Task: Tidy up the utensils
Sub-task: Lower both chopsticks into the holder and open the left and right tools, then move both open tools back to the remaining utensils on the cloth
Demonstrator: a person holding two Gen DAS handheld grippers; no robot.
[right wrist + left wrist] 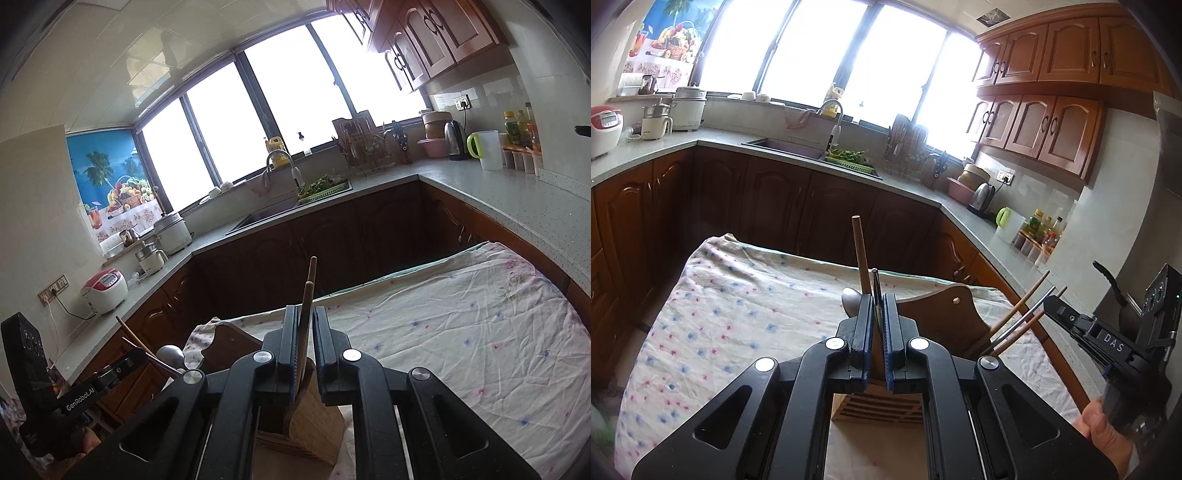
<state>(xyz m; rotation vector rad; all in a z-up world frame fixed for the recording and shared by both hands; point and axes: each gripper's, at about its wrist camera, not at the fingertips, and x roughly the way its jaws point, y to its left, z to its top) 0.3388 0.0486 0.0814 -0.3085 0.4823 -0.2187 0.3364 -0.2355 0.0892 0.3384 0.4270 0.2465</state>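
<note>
Nearest, the left gripper [878, 314] is clamped on a thin metal chopstick [875, 291] beside a wooden chopstick [861, 254], above a wooden holder [875, 406] on a floral cloth [738, 295]. The right gripper [305, 325] has its jaws slightly parted around two wooden sticks [307, 306]; whether the pads press them I cannot tell. Three utensils [1019, 317] and a spoon [851, 300] stand in the holder, so sorting looks nearly finished, with the gripped pieces left

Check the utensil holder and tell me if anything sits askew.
The chopsticks in the wooden utensil holder lean sharply sideways, fanned apart instead of standing upright. A metal spoon sits bowl-up behind the left hand-held gripper. Nothing looks spilled or damaged.
</note>
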